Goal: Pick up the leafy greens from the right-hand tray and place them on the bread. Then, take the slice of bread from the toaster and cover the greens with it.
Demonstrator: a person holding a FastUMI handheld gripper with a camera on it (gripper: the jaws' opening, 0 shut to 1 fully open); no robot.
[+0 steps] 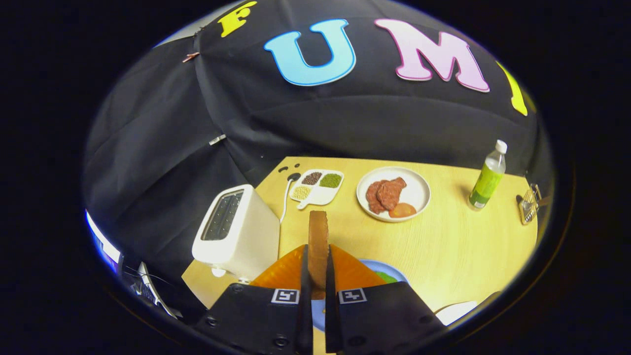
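Bread slice [318, 246], pinched upright on edge between the nearly closed fingers of the gripper [318, 268], rides above a blue plate [382, 270] where greens [387, 277] peek out, and could slip or land askew on release, the emptied toaster [236, 231] standing beyond.

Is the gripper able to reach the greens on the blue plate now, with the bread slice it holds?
Probably yes. The gripper is shut on the bread slice, and the greens on the blue plate lie just below its fingers, with nothing between.
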